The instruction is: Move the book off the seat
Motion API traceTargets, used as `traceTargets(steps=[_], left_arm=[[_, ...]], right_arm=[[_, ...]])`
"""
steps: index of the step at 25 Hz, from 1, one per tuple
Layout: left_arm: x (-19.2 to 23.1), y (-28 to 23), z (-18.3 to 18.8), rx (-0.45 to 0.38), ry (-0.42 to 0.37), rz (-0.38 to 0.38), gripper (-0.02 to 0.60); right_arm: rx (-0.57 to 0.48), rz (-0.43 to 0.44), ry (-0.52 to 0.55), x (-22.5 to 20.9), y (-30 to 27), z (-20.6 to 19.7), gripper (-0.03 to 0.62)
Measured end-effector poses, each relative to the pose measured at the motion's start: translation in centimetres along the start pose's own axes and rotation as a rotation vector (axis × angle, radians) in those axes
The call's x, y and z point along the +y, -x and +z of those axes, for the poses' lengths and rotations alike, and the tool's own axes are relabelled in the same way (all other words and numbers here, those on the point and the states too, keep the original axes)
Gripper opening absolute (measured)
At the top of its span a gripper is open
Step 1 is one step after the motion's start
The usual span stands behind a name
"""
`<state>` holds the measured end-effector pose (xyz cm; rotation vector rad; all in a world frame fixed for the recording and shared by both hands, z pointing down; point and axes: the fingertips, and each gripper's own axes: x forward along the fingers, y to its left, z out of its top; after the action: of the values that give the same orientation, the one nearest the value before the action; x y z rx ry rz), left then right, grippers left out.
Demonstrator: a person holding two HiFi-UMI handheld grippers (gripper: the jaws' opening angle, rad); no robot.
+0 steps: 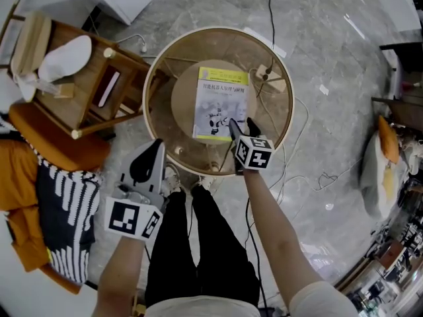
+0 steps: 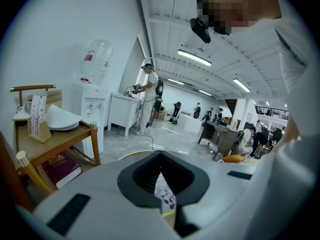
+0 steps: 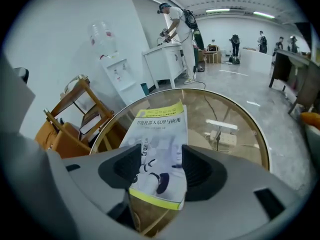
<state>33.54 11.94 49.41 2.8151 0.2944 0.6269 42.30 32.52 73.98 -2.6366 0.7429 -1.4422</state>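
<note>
Glass is under the book (image 1: 221,104) already: it lies flat at the middle of the round table (image 1: 289,111), well apart from the orange chair (image 1: 49,144). The right gripper (image 1: 242,124) stands spread wide about the book's near corner, not pressing. It is best drawn straight back, jaws wide, so no pad drags the cover. The left gripper (image 1: 157,146) is pressed together, empty. Only the head view shows the chair; only the right gripper view shows the book's lower edge between the jaws.

Round glass table (image 1: 185,51) (wood-rimmed); book (image 1: 221,104) lies flat on it.
</note>
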Motion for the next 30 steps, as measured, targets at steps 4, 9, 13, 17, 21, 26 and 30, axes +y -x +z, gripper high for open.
traceTargets(steps=[4,9,13,17,21,26,30], left_arm=[[-0.2,0.2,-0.2,0.004,-0.003,-0.007,0.017],[-0.2,0.6,-0.2,0.003,-0.006,-0.014,0.017],[-0.4,1.1,0.0,0.001,-0.014,-0.021,0.017],[-0.9,1.6,0.6,-0.001,-0.035,-0.04,0.017],[-1.8,2.0,1.4,-0.004,-0.058,-0.065,0.017],[-3.2,2.9,2.8,-0.015,-0.098,-0.096,0.017],[-3.7,4.2,4.1,-0.03,-0.112,-0.11,0.017]], right_arm=[[0.01,0.004,-0.101,-0.8,-0.2,-1.2,0.264],[0.026,-0.017,-0.165,-1.8,0.2,-2.6,0.264],[0.017,-0.021,-0.216,-2.2,1.4,-3.3,0.264],[-0.012,-0.017,-0.256,-2.1,2.8,-3.1,0.255],[-0.044,-0.011,-0.273,-2.0,4.3,-2.7,0.229],[-0.081,0.004,-0.341,-2.0,6.8,-2.4,0.132],[-0.115,0.017,-0.427,-1.4,9.4,-2.5,0.04]])
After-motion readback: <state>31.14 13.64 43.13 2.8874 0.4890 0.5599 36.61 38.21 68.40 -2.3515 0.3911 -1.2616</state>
